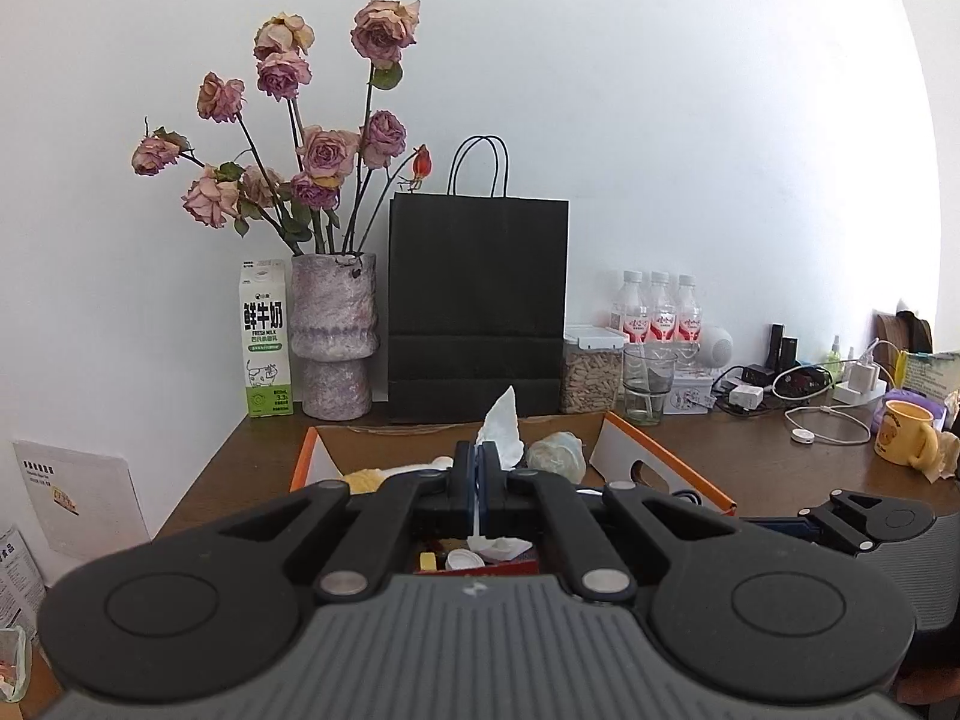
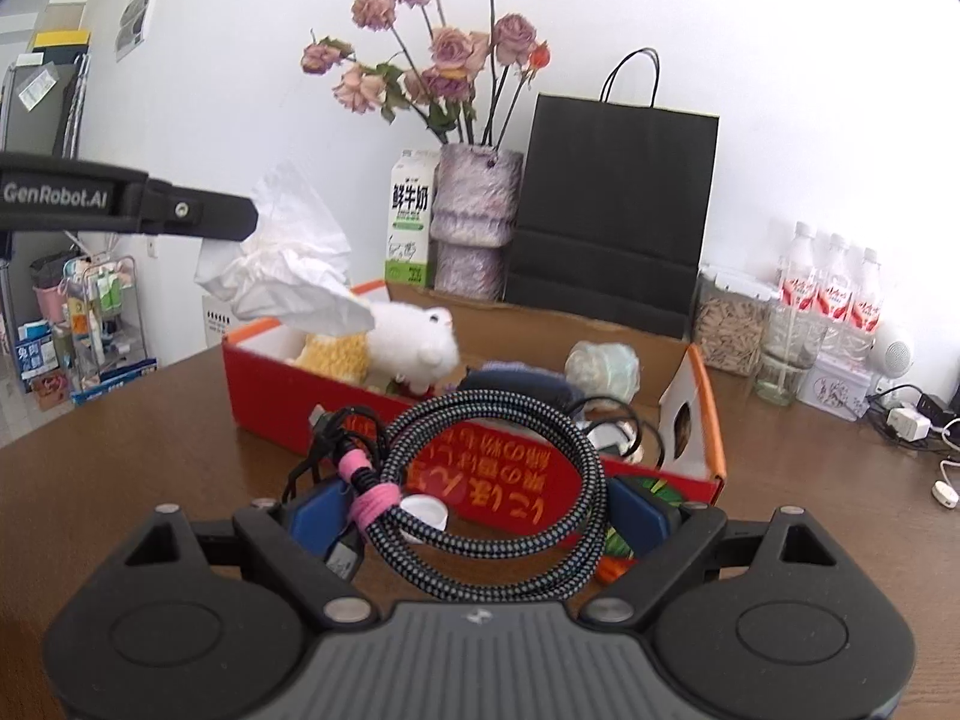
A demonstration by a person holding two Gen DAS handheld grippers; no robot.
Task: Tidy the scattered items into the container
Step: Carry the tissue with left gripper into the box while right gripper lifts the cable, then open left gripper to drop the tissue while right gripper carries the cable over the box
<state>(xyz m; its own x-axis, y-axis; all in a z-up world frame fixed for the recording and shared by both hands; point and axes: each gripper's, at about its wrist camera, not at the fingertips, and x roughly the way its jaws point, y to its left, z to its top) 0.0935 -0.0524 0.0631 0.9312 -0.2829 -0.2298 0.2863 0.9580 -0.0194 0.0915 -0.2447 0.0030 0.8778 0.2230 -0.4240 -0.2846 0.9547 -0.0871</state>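
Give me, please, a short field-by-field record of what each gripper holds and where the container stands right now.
left gripper: shut on a white tissue, held above the box
right gripper: holds a coiled braided cable between its fingers, in front of the box
container: red cardboard box with orange rim, open, on the brown table
already in box: white plush toy, yellow knitted item
behind box: black paper bag, vase of dried roses, milk carton

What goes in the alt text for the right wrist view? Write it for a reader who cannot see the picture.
The right gripper holds a coiled black-and-white braided cable between its blue fingers, just before an open red cardboard box on a brown wooden table. The left gripper holds a crumpled white tissue over the box, which contains a white plush toy.
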